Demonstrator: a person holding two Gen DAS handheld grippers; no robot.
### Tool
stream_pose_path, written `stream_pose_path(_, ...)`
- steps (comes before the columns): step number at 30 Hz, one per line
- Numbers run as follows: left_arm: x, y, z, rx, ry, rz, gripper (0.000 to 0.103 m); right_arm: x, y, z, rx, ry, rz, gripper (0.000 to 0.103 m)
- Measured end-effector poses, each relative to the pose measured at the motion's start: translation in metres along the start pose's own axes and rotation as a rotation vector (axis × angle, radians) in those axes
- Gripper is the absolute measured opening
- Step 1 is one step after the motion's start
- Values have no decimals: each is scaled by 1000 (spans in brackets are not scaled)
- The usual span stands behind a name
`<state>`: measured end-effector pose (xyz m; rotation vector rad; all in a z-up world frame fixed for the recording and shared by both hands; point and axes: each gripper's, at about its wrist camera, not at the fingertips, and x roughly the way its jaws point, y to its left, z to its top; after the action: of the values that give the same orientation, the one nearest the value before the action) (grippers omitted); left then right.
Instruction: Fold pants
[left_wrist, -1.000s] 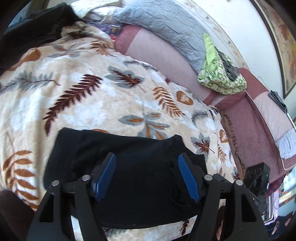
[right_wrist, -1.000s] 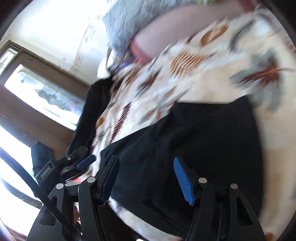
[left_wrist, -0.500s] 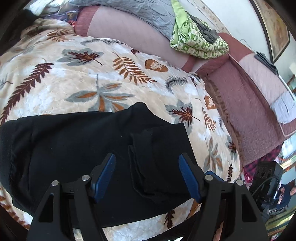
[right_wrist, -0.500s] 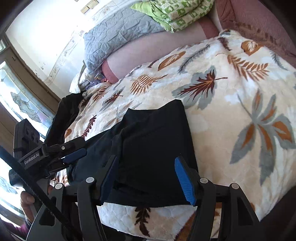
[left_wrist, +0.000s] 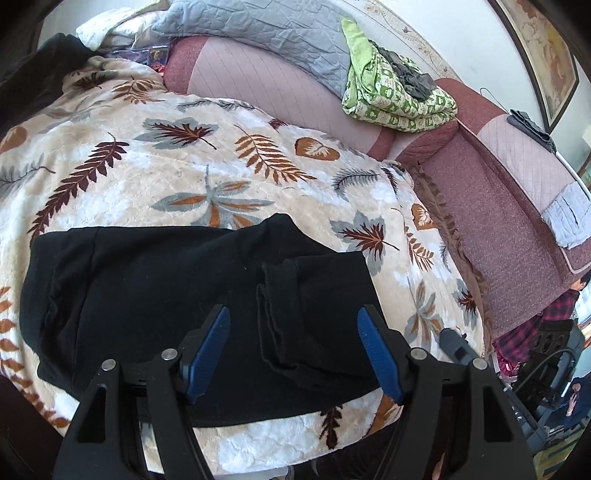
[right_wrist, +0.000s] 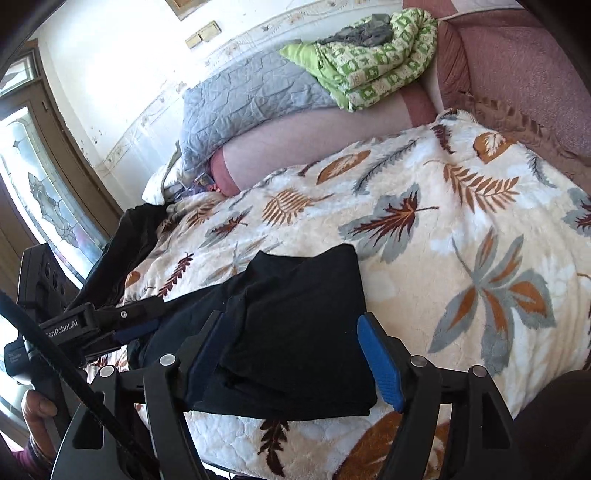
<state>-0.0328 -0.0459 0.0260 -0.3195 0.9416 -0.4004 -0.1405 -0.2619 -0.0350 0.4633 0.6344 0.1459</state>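
Below, folded black pants (left_wrist: 155, 295) on leaf-print blanket (left_wrist: 177, 177), left tool (left_wrist: 293, 350) spread and empty, right tool (right_wrist: 295, 358) likewise spread

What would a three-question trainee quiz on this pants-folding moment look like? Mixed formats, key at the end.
1. True or false: the left hand-held gripper is shut on the black pants.
2. Multiple choice: the pants lie on A) a leaf-print blanket, B) a bare floor, C) a wooden chair.
3. Short answer: what sits on top of the green patterned quilt on the sofa back?

Key: 1 false, its jaws are open above the fabric. 2 A. 3 a small dark grey garment.
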Motion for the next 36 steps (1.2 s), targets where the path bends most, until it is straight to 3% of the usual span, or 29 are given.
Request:
stream_pose_path(4, -11, -7, -9, 18, -25, 2, 71, -17, 6, 1, -29, -55, -7, 81)
stream_pose_path(8, -30, -1, -18, 10, -74, 26, 72, -11, 11, -10, -31, -10, 21, 83)
stream_pose_path(18, -88, 84, -21, -197, -232, 123, 76, 9, 57, -22, -198, 80, 64, 83)
stream_pose_path(26, -126, 174, -40, -457, -327, 206, 77, 57, 126, 11, -393, 236, 200, 83)
stream_pose_path(32, -118, 209, -51, -512, -301, 208, 77, 127, 213, 16, -462, 426, 351, 83)
stream_pose_path(36, -102, 222, -60, -543, -259, 163, 77, 173, 256, 8, -494, 517, 347, 83)
